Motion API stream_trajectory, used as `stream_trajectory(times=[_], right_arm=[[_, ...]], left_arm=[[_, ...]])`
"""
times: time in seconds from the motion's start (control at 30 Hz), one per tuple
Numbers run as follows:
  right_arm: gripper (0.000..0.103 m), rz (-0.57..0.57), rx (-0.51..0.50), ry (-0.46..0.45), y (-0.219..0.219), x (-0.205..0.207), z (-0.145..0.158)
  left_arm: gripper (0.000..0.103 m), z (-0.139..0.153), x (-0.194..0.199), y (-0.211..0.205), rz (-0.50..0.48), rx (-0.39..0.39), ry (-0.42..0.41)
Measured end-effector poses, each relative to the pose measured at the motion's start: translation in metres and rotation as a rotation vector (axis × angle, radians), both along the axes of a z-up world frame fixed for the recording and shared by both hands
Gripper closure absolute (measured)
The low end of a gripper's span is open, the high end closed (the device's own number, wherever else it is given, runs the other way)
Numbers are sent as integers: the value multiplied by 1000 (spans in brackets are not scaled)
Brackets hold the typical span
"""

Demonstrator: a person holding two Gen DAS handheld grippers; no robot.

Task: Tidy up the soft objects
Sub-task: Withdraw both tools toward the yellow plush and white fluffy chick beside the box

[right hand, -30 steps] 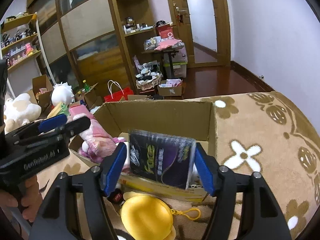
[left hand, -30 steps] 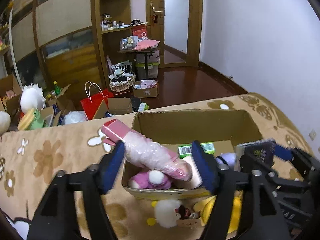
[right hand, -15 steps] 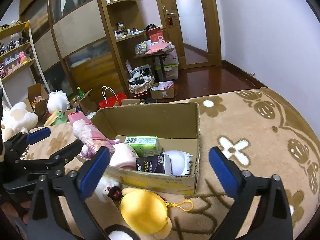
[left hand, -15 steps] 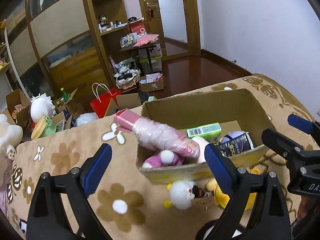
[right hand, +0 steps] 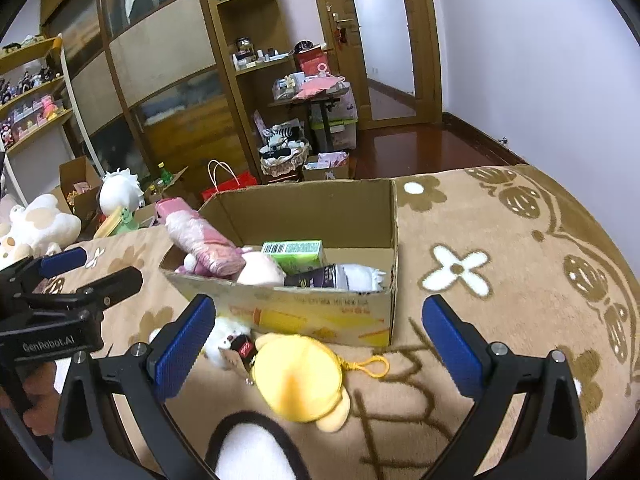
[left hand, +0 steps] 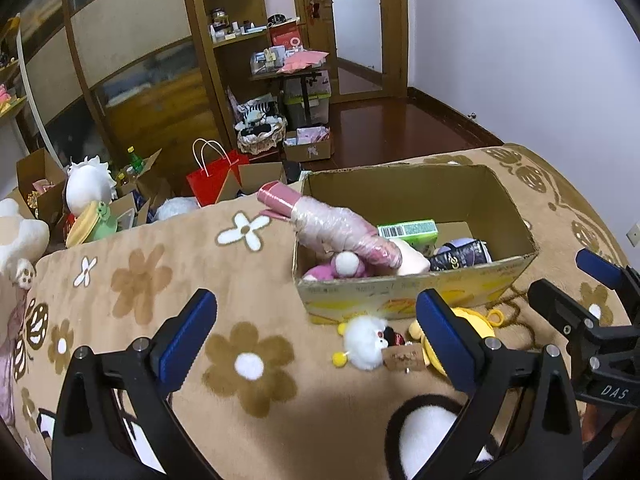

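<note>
Sitting on a tan blanket (left hand: pixel 140 280) patterned with brown and white flowers, a cardboard box (left hand: pixel 416 300) holds most of the soft things. A pink roll wrapped in clear film (left hand: pixel 332 228) leans over the box's left wall, its upper end sticking out past the rim and its lower end resting on a pink plush toy (left hand: pixel 340 266) inside. Beside that lie a pale round cushion (right hand: pixel 260 270), a green packet (left hand: pixel 408 230) with a barcode, and a dark purple pouch (left hand: pixel 460 254) next to something white and fluffy (right hand: pixel 364 274).

The left gripper (left hand: pixel 316 340) hangs over the blanket in front of the box with its jaws spread wide and nothing between the 2 blue pads (left hand: pixel 188 334); its jaws have just been opening. The right gripper (right hand: pixel 320 344) also stands wide open and empty (its jaws opened a moment earlier than the left's), with the box's front wall and a yellow plush pouch (right hand: pixel 300 380) showing between its fingers. Neither tool touches anything.

Outside the box, just in front of it, lie a small white fluffy toy (left hand: pixel 364 342) with a cardboard tag, and the yellow pouch with its yellow clip. A white plush shape edged in black (right hand: pixel 248 452) fills the bottom of both views, close to the cameras.

Beyond the blanket stand wooden shelves (right hand: pixel 248 32), a red paper bag (left hand: pixel 212 180) and open cartons on the floor.
</note>
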State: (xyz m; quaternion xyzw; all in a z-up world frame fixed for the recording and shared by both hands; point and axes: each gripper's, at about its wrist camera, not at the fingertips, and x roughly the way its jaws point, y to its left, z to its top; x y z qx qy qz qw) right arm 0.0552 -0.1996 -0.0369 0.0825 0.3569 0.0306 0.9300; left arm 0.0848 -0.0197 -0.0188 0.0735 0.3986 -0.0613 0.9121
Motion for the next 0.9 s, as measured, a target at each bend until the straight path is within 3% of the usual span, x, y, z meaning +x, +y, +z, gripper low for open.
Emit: stream_trajectory(times=[0.23,0.9], right_arm=[[0,12,-17,23,5,-9,-5],[0,32,-58,107,17,9,-45]], left_arm=[[4,-3,-3,1,-9,-2,55],[4,-50,30,0,3,-17,205]])
